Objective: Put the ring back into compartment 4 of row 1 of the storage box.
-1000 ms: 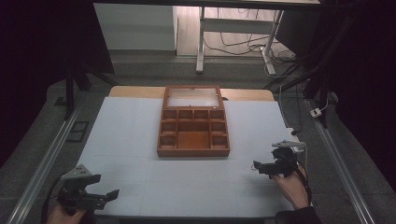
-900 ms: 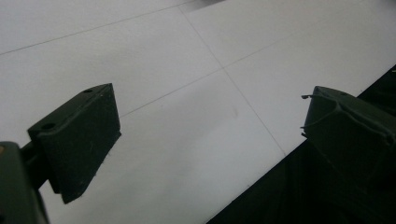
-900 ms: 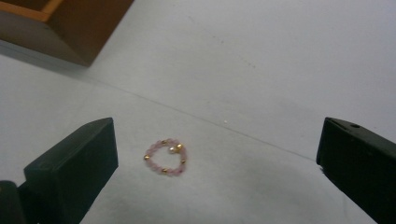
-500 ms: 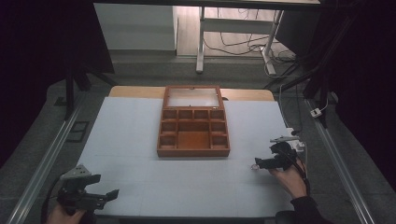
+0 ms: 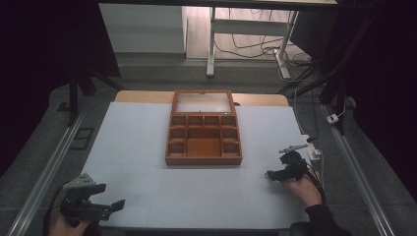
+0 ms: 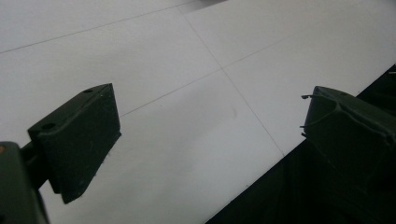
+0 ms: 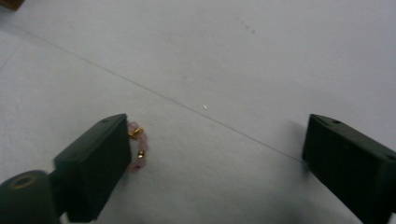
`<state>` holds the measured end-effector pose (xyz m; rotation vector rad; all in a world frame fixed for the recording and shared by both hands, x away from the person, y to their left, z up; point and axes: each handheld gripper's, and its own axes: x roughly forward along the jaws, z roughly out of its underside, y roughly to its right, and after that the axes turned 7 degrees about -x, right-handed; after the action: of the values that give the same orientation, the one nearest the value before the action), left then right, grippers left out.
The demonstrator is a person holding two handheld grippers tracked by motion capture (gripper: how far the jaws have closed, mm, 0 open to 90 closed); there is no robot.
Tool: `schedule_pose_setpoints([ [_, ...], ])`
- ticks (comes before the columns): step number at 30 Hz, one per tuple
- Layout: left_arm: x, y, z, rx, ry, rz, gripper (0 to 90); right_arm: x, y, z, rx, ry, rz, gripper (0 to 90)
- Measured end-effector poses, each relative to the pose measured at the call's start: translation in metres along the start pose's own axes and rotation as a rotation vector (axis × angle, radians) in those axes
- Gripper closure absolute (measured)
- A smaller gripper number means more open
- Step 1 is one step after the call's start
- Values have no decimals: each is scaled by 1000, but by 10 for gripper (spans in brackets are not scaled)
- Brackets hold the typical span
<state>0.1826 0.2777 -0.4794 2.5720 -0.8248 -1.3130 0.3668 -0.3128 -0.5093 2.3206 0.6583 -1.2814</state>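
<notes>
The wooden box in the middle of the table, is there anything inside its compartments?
No: in the high view the wooden box lies open, and every compartment shows only bare brown bottom.

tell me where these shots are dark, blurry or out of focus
High view: the white table is evenly lit, the surroundings nearly black. Left gripper view: sharp mat lines, soft near jaws. Right gripper view: the small pink and gold item by one jaw is blurred.
</notes>
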Motion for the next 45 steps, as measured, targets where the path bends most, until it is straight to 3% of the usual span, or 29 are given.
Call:
schedule_pose_setpoints([
  [10, 0, 0, 0, 1, -2, -1, 40, -8, -15, -9, -93, -24, -69, 721],
  [11, 0, 0, 0, 1, -2, -1, 40, -8, -15, -9, -93, -24, -69, 721],
  [12, 0, 0, 0, 1, -3, 0, 40, -8, -18, -10, -106, -30, -86, 840],
  [16, 0, 0, 0, 1, -5, 0, 41, -8, -19, -12, -97, -39, -95, 866],
  [24, 1, 0, 0, 2, -6, -2, 43, -9, -14, -11, -26, -25, -130, 867],
  [35, 1, 0, 0, -1, -7, -5, 45, -22, -13, -15, -30, 70, -122, 867],
  [45, 1, 0, -1, -6, -10, -4, 45, -37, -15, -24, -21, 175, -146, 866],
])
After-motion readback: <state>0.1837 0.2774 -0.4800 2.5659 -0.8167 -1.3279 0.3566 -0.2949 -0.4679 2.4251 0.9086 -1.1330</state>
